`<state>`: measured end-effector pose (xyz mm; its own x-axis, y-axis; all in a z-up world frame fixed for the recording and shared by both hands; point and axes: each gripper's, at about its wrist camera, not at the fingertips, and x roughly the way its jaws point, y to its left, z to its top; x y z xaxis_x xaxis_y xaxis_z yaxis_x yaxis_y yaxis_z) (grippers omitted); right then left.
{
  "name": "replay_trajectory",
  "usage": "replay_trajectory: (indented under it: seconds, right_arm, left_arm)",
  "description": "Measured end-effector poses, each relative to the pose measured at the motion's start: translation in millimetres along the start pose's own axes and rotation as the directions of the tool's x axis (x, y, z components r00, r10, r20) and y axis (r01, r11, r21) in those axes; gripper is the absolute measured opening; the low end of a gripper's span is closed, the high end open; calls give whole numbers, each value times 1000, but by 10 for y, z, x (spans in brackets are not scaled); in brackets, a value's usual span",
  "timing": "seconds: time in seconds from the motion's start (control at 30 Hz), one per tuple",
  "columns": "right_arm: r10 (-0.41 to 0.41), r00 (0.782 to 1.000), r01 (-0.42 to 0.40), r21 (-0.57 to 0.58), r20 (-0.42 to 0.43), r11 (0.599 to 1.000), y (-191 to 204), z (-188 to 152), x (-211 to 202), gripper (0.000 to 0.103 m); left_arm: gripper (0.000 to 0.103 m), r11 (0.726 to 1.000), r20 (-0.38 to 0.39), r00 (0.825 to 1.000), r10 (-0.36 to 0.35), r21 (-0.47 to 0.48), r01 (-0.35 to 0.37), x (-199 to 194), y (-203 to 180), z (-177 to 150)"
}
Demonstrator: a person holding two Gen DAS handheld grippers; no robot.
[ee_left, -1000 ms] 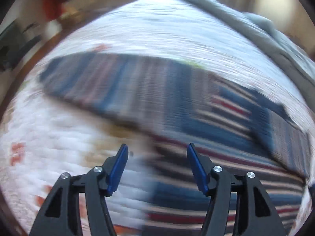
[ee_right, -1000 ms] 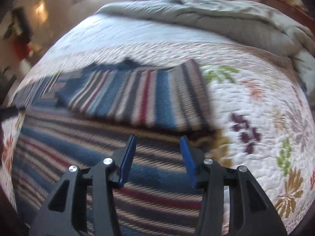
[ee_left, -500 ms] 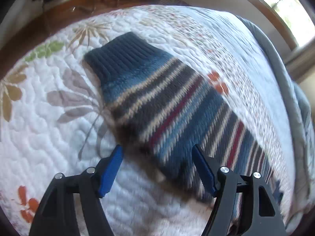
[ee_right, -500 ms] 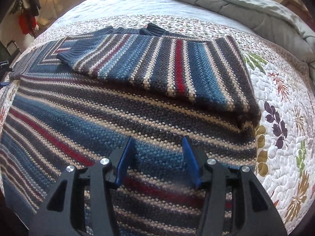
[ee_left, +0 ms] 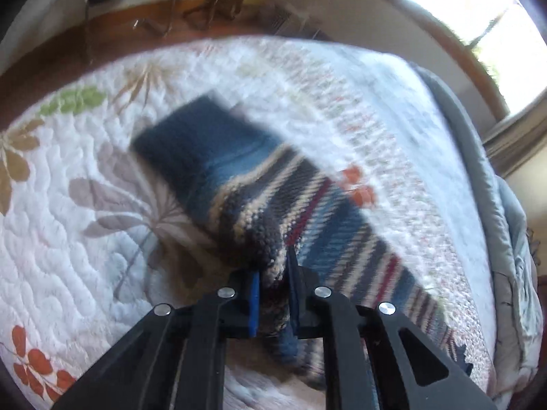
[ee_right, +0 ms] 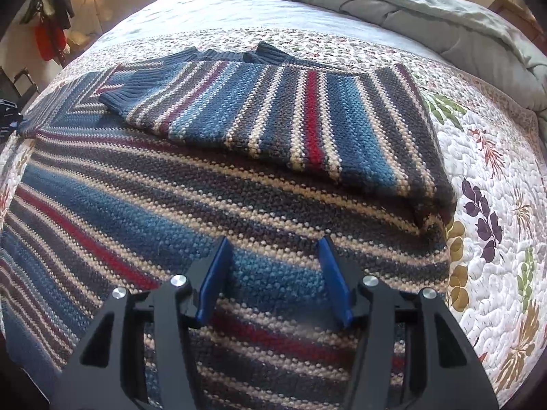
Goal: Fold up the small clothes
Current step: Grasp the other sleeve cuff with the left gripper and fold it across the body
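Surface: white floral quilt (ee_right: 492, 184), grey comforter (ee_right: 427, 3) bunched at its far end | sweater (ee_right: 239, 184) flat on quilt, one sleeve folded across | my left gripper (ee_left: 273, 276) clamped on other sleeve (ee_left: 259, 205) | my right gripper (ee_right: 275, 273) spread apart over sweater | window (ee_left: 478, 10), wood floor (ee_left: 102, 30) beyond quilt

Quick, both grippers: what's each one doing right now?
Left gripper: shut on the sleeve.
Right gripper: open, holding nothing, over the sweater.
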<state>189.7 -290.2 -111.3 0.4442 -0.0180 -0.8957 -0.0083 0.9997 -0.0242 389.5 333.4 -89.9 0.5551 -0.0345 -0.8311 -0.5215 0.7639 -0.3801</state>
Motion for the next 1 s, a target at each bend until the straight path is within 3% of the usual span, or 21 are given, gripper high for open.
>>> replay_trajectory:
  seconds: [0.1, 0.27, 0.63, 0.87, 0.93, 1.0]
  right_arm:
    - [17, 1000, -16, 13, -2, 1000, -32, 1, -4, 54]
    - [23, 1000, -23, 24, -1, 999, -57, 4, -37, 54]
    - [39, 999, -40, 66, 19, 997, -200, 24, -157, 54]
    - [55, 998, -57, 78, 30, 995, -246, 49, -214, 54]
    - [59, 998, -61, 78, 28, 995, -251, 49, -211, 54]
    - [63, 998, -64, 77, 21, 995, -252, 45, -207, 54]
  left_arm:
    - [13, 996, 42, 996, -76, 53, 74, -214, -267, -119]
    - [12, 971, 37, 984, -176, 173, 167, -472, -876, -442]
    - [12, 835, -87, 935, -343, 427, 346, -818, -2209, -1757]
    - [13, 763, -231, 911, -342, 497, 413, -635, -2788, -2575]
    - [22, 745, -323, 896, -304, 505, 435, -476, -2919, -2836]
    - [32, 731, -356, 903, -241, 546, 410, -401, -2960, -3037]
